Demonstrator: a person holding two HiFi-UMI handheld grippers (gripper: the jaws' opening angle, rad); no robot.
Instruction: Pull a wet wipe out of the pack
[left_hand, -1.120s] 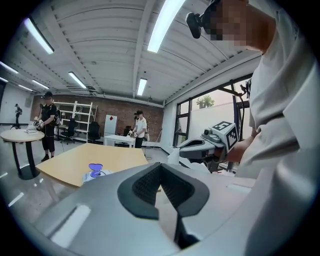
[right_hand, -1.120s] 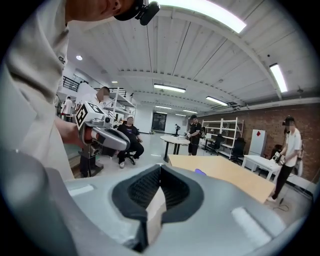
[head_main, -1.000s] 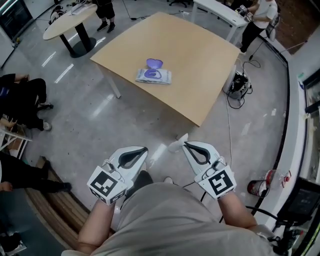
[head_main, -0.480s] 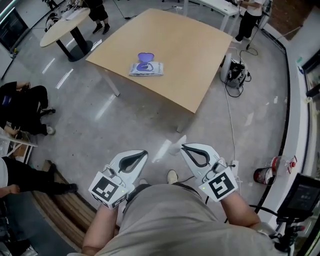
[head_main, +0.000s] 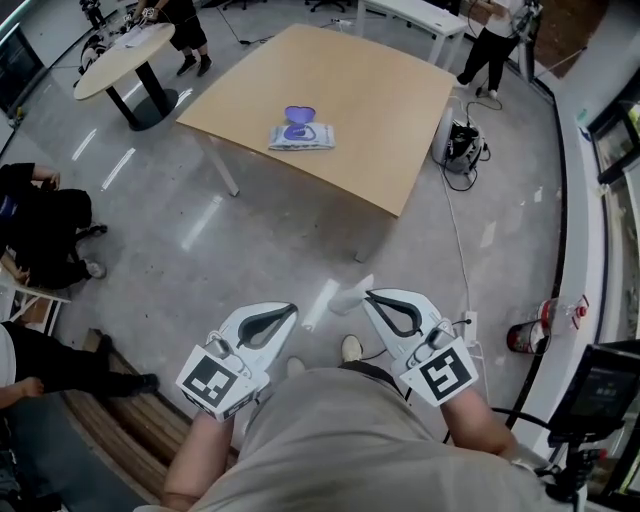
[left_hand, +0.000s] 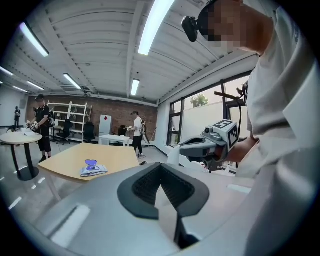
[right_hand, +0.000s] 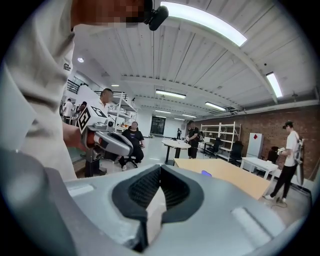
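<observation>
The left gripper (head_main: 293, 309), a white plastic hand-held tool, has its jaws brought together at the tips, with nothing between the dark ribbed pads. The right gripper (head_main: 368, 294), of the same make, is likewise closed. A crumpled white wet wipe (head_main: 345, 298) sticks out from its tip, and its own view shows a pale strip pinched between the pads. Each gripper carries a cube with black-and-white square markers, the left cube (head_main: 213, 377) and the right cube (head_main: 443, 372); these are patterns, not legible writing. Both grippers point forward over a grey polished floor (head_main: 250, 240).

Further off stands a square tan-topped table (head_main: 370, 110). The flat white-and-purple soft wipe pack (head_main: 302, 137) lies on it, close to the edge facing the person and about midway along that edge, well apart from both grippers. Its purple lid (head_main: 298, 114) is flipped up on the far side. The print on the pack is too small to read.

Beyond the table's left corner is a round white table on a dark pedestal (head_main: 120, 48). A person in black (head_main: 45, 215) sits at the left of the floor.
</observation>
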